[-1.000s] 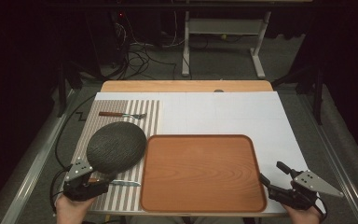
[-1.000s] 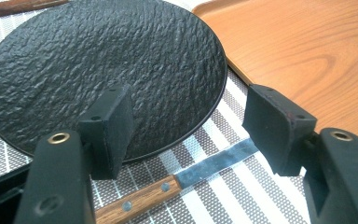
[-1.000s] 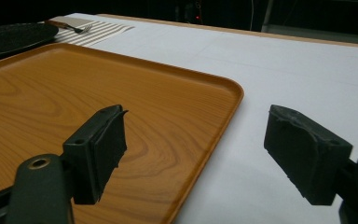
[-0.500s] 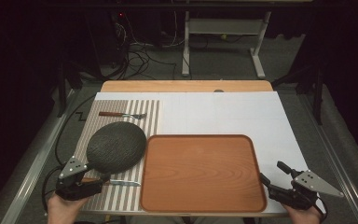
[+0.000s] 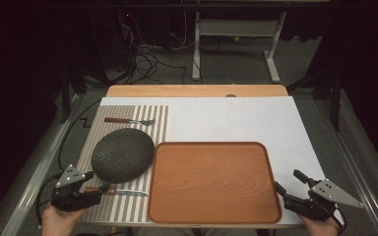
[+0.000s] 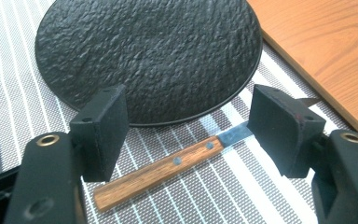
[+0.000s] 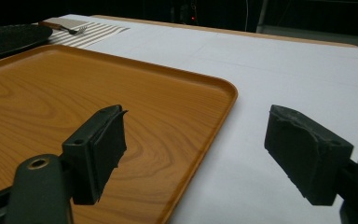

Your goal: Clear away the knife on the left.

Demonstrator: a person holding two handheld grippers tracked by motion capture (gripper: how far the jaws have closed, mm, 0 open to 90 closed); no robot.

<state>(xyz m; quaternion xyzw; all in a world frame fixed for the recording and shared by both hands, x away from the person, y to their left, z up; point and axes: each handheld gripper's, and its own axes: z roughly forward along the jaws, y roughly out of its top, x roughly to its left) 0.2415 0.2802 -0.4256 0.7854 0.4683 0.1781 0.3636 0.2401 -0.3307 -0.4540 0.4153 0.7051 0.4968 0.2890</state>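
Left gripper (image 5: 96,189) has pulled back toward the tabletop's near-left corner, jaws apart astride the knife (image 6: 161,168) handle; closing askew could skid it into the plate (image 6: 149,56). Right gripper (image 5: 288,189) idle, jaws apart.

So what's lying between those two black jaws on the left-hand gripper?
A knife with a wooden handle lies on the striped mat between the left gripper's open jaws, untouched, just short of the black plate. The left gripper view shows it.

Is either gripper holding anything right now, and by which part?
Nothing is held. The left gripper is open above the wooden-handled knife; the right gripper is open too.
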